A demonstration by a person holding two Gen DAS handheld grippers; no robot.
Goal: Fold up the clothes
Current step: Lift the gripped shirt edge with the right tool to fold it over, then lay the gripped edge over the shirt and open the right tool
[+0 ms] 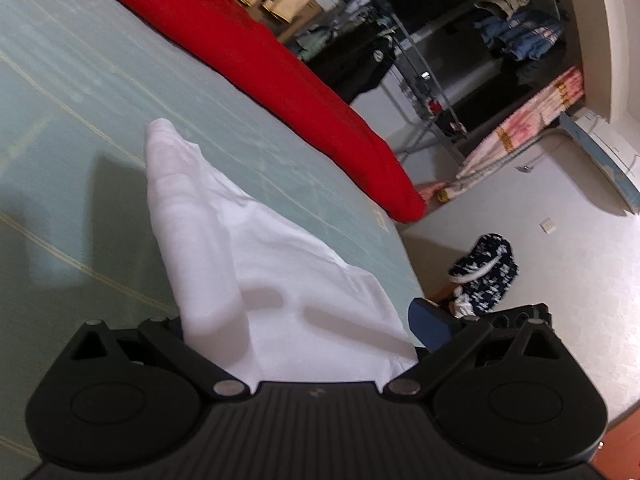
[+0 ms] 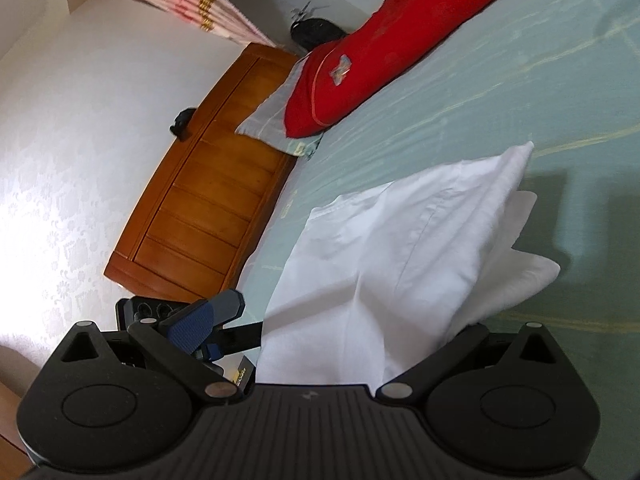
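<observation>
A white garment (image 1: 256,248) lies partly folded on the pale green bed sheet (image 1: 80,120), and its near end drapes over my left gripper (image 1: 320,328). That gripper stands open. Its right blue-padded finger (image 1: 432,328) shows bare beside the cloth, while the left finger is hidden under it. In the right wrist view the same white garment (image 2: 404,240) spreads in layers from my right gripper (image 2: 344,320) across the sheet (image 2: 480,100). This gripper is open too. The left blue finger (image 2: 208,320) is clear of the fabric and the right one is covered by it.
A long red pillow (image 1: 280,60) (image 2: 380,48) runs along the far side of the bed. A wooden headboard (image 2: 208,184) stands against the white wall. Dark patterned slippers (image 1: 484,272) lie on the floor past the bed edge, near a metal rack (image 1: 432,92) of clothes.
</observation>
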